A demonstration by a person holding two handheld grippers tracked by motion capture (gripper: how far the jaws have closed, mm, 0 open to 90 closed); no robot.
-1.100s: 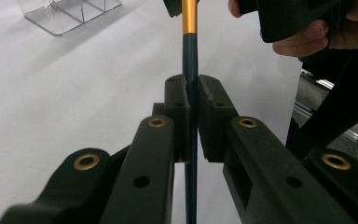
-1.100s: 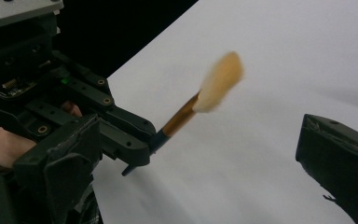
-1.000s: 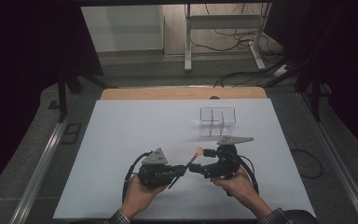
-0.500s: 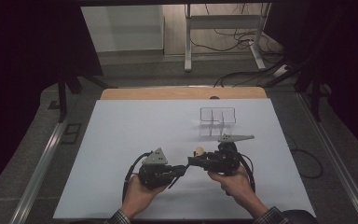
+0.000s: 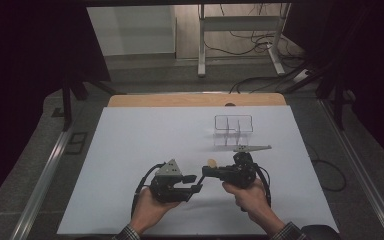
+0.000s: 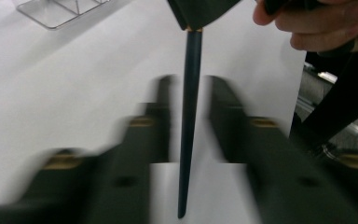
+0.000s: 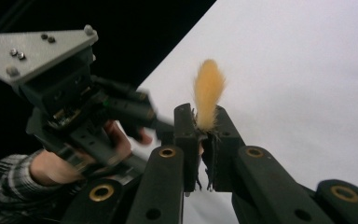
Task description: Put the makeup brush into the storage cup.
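Table [image 5: 130,150] lying white under both hands. Clear rack [image 5: 233,131] standing at far right, well apart from grippers. Left gripper [image 6: 189,116] opening, jaws parting beside brush handle [image 6: 189,116], pads not pressing it. Right gripper [image 7: 198,133] clenching brush [image 7: 208,95] near tan tuft, holding it above table near front middle.

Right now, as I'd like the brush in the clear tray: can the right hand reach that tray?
Probably yes. The right tool has just closed on the brush, the left tool has just been opening its jaws off the handle, and bare table leads to the tray.
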